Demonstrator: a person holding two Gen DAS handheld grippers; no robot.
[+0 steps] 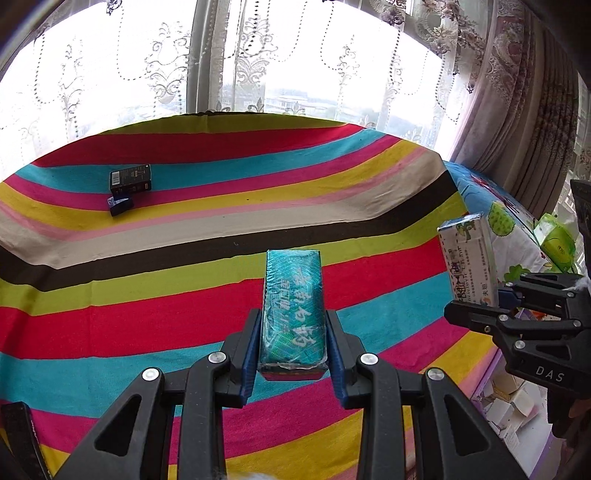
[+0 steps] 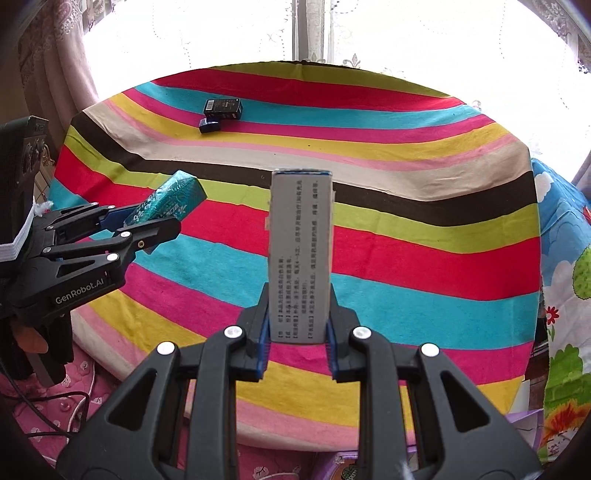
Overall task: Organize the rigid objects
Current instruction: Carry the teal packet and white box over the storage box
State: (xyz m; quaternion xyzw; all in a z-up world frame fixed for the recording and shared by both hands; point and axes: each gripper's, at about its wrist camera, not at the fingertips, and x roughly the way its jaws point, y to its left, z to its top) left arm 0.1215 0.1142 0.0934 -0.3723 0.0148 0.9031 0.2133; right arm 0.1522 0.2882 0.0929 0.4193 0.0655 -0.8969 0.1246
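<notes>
Two small boxes (image 2: 222, 109) touching on far tablecloth (image 2: 369, 229), window (image 2: 332, 29) behind table

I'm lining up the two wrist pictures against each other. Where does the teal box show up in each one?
Left wrist view: the teal box is at centre, gripped between the left tongs.
Right wrist view: the teal box is at the left edge, seen from the side, above the striped cloth.
Shared landmark: the black box lying on the cloth's far side.
</notes>
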